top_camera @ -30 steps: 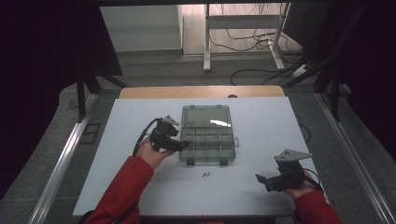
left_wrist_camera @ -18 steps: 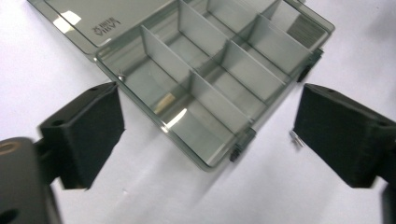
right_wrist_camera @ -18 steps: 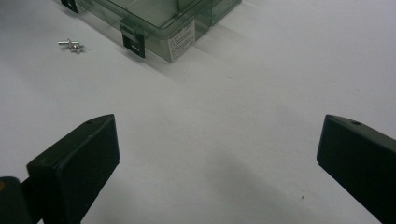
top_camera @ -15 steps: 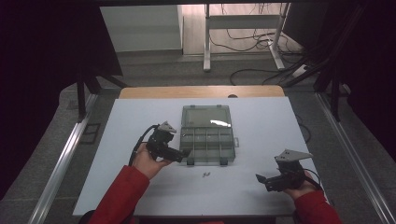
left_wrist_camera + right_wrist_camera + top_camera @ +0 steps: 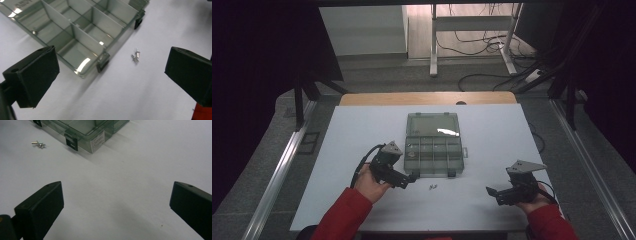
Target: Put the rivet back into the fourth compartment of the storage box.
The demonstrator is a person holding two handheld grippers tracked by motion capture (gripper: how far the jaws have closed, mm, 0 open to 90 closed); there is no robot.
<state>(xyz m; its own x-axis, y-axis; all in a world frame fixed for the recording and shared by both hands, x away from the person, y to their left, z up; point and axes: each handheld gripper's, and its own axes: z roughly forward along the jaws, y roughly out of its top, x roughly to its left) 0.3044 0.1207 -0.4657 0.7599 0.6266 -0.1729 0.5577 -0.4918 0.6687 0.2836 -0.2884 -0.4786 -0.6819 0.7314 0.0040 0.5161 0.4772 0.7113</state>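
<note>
Two small screws (image 5: 135, 55) lie together on the white table (image 5: 362, 130), just in front of the near edge of the open clear parts box (image 5: 433, 150), between its two dark latches. The coming move turns on how they lie to the left gripper (image 5: 411, 178): in the left gripper view they sit ahead of the jaws and right of the midline, nearer the right-hand pad than the left one, touching neither. Their long axes run roughly away from the camera, along the line of the jaws rather than across it, so the hand would likely need to shift toward them and perhaps turn before closing. The left gripper's jaws stand wide apart with nothing between them.

In the high view the left gripper is plainly the nearer one, its tip just beside the box's near left corner and close to the screws; the right gripper (image 5: 490, 191) rests well apart near the table's right front, jaws also spread and empty.

From above the screws are a mere speck. The left gripper view resolves them as two pieces and shows a small metal part (image 5: 34, 31) already in one compartment. The right gripper view adds a printed label (image 5: 97, 142) on the box's side wall.
</note>
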